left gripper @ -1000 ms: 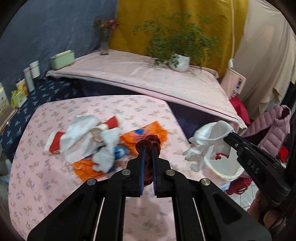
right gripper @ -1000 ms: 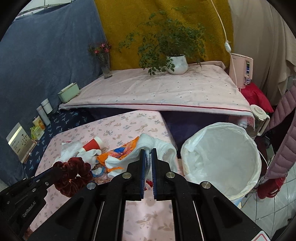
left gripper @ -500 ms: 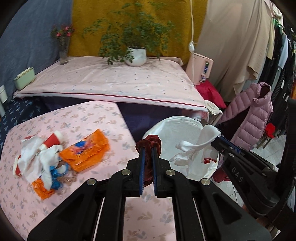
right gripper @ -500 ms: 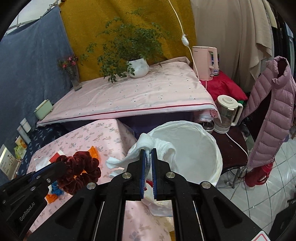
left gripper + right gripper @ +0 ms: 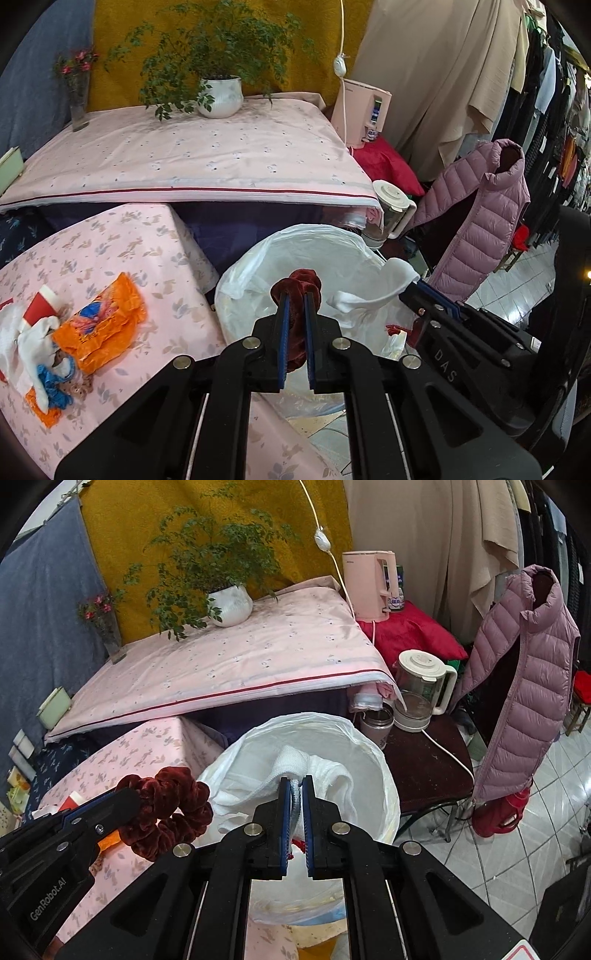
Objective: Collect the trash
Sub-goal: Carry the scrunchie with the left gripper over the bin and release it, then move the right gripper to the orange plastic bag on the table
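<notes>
Tongs on my left (image 5: pixel 295 302) clench a maroon scrunchie (image 5: pixel 295 286) over the lined bin (image 5: pixel 384 760); right tongs (image 5: pixel 295 786) grip what looks like white cloth (image 5: pixel 317 771).

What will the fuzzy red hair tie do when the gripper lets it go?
The hair tie looks soft and floppy, sagging from the left gripper. It is probably light, so it should drop without bouncing. It hangs near the bin bag rim, so it might land outside.
</notes>
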`<action>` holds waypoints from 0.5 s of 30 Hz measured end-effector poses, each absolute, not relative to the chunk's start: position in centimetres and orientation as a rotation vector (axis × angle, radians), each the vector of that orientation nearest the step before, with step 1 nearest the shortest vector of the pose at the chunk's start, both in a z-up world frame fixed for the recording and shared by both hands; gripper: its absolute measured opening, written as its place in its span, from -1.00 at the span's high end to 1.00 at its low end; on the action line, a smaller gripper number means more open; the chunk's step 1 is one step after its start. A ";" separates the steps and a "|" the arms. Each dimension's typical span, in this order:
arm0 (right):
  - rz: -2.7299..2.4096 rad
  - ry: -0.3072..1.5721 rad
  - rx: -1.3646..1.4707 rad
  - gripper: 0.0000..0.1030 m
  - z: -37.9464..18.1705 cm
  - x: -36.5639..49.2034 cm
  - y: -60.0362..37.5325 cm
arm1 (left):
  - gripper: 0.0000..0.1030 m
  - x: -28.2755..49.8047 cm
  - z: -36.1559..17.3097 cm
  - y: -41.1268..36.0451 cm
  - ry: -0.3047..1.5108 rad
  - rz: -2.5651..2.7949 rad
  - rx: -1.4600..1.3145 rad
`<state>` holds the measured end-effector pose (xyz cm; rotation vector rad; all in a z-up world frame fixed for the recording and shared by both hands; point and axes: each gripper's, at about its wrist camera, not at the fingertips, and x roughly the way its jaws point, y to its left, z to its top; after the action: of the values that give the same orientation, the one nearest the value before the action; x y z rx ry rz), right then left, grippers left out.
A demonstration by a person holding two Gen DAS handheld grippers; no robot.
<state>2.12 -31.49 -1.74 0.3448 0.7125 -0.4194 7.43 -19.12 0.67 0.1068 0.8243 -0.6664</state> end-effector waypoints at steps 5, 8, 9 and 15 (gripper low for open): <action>-0.443 0.718 0.368 0.45 -2.2 2.6 -32.3 | 0.25 8.3 0.5 -19.1 0.822 -0.627 0.078; -0.451 0.710 0.363 0.25 -2.2 2.5 -32.2 | 0.20 8.6 0.5 -18.6 0.815 -0.601 0.076; -0.452 0.708 0.361 0.23 -2.2 2.5 -32.2 | 0.20 8.8 0.4 -18.4 0.819 -0.595 0.075; -0.444 0.697 0.363 0.10 -1.6 2.1 -31.6 | 0.20 9.2 0.2 -16.9 0.828 -0.553 0.055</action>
<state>2.09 -31.63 -1.58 0.3628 0.6966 -0.4444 9.17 -16.85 0.17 0.0549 0.8280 -0.5531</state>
